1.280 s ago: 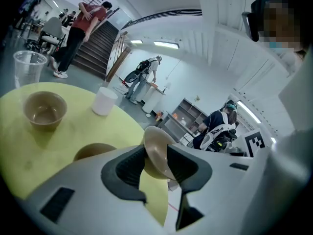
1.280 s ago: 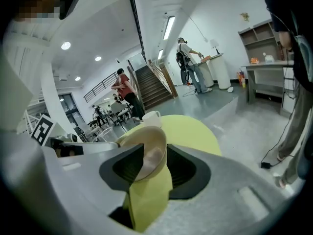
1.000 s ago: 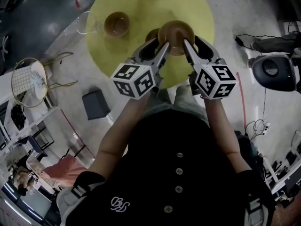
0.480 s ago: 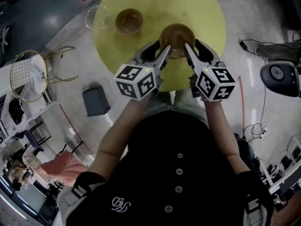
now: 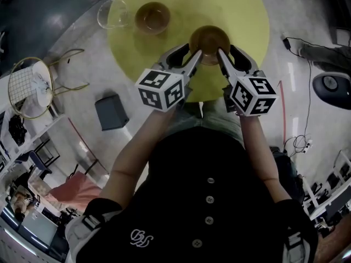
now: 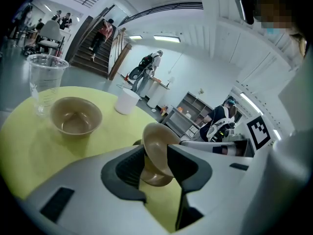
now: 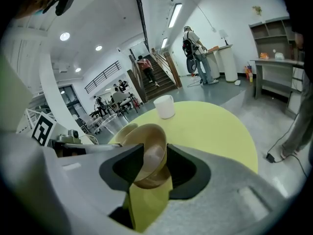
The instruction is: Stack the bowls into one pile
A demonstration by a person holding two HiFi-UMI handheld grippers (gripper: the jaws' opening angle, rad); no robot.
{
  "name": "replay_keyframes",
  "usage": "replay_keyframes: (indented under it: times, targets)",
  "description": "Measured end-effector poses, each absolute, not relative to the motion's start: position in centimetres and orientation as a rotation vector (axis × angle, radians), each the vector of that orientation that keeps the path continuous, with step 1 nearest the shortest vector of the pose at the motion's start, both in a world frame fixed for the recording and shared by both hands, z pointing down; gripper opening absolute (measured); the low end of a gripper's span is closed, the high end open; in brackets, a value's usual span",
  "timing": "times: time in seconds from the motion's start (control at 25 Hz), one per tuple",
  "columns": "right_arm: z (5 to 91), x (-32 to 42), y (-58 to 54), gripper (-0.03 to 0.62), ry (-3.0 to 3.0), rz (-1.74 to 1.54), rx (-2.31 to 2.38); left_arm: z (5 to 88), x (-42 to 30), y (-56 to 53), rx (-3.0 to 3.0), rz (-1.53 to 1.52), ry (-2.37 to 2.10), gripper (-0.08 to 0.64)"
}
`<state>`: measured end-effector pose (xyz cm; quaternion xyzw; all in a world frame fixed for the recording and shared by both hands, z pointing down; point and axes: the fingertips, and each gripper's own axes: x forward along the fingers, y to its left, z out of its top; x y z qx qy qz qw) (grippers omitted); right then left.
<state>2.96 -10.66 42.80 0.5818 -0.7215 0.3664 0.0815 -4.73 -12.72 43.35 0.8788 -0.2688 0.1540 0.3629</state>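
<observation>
With left claw [image 5: 192, 53] and right claw [image 5: 224, 53] clamped on brown bowl [image 5: 209, 37], mid-carry; next, centre over second bowl [image 5: 152, 16] at ten o'clock.

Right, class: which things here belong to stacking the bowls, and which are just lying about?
Job: brown round bowl, gripped by the left gripper and right gripper; second brown bowl, standing free on the yellow round table.
Lying about: clear plastic cup; white cup; dark grey box on the floor.
</observation>
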Motion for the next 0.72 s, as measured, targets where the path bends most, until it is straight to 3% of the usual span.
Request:
replay_keyframes:
  times: [0.72]
  targets:
    - [46.3,3.0,-10.1,0.155,-2.001,1.088,1.782,45.9,-4.3,-12.2,2.265,0.485,-0.652,0.132]
